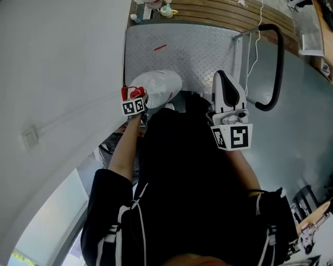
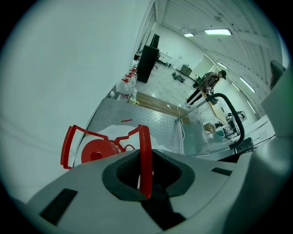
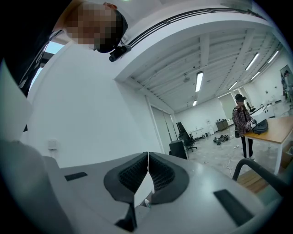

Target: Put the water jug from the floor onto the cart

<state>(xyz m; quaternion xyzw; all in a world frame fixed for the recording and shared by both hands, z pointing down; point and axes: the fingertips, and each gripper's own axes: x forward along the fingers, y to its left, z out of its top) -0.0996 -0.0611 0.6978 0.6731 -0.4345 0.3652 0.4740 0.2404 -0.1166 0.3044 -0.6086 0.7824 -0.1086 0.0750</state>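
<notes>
The water jug [image 1: 157, 85] is a translucent white bottle with a red cap [image 2: 94, 151] and a red carry handle [image 2: 145, 155]. My left gripper [image 1: 134, 105] points steeply down and is shut on that handle, which runs upright between its jaws [image 2: 145, 180]. In the head view the jug is over the near left part of the cart's grey checker-plate deck [image 1: 197, 49]; whether it rests on the deck I cannot tell. My right gripper [image 1: 228, 88] is held level beside it to the right, jaws shut with nothing between them [image 3: 147, 170].
The cart's black push handle [image 1: 278, 67] rises at the right, with a white cord [image 1: 255, 57] hanging by it. A white wall [image 1: 57, 67] runs close along the left. Beyond the cart lie wooden boards [image 1: 223, 10] with small bottles. A person [image 2: 206, 87] stands far off.
</notes>
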